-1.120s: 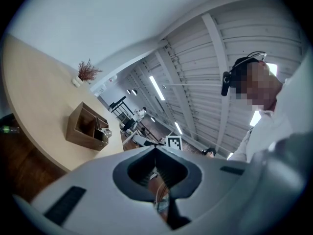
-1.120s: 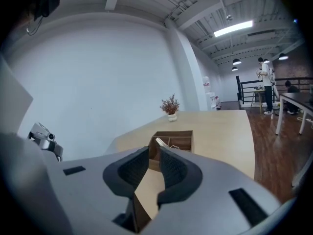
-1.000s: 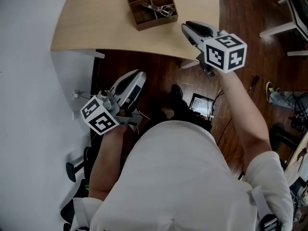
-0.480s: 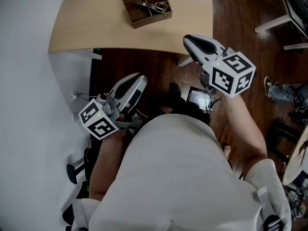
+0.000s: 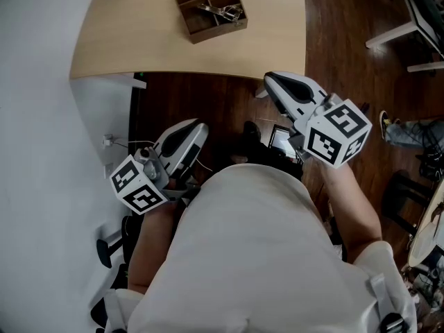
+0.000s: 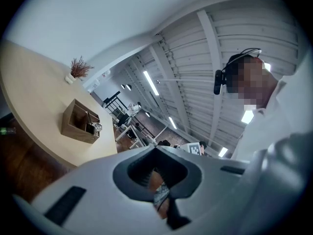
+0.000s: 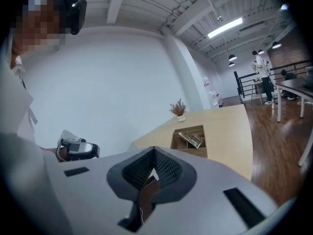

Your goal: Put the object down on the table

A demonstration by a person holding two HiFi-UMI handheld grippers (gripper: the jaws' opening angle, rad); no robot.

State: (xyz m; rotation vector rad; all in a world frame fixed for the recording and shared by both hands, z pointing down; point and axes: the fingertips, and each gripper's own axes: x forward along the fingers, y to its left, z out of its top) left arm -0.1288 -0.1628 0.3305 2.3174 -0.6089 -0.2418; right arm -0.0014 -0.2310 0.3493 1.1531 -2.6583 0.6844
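Note:
A brown wooden divided box (image 5: 210, 10) stands on the pale round table (image 5: 139, 37), and a shiny metal object (image 5: 222, 8) lies in it. The same box (image 6: 79, 122) (image 7: 189, 142) shows in both gripper views, some way off. My left gripper (image 5: 199, 125) hangs low by the person's left side, over the dark floor, its jaws shut and empty. My right gripper (image 5: 270, 81) is held just off the table's near edge, also shut with nothing between its tips. In the gripper views the left gripper (image 6: 155, 149) and right gripper (image 7: 154, 150) have their jaws meeting.
A small dried plant in a white pot (image 7: 179, 109) (image 6: 77, 68) stands at the table's far side. Dark wooden floor (image 5: 333, 26) lies right of the table, with white furniture legs (image 5: 402, 30) beyond. A white wall (image 5: 41, 82) runs along the left.
Both grippers have drawn back toward the body. The right one has left the table's edge and come down and to the right; the left has sunk slightly lower left.

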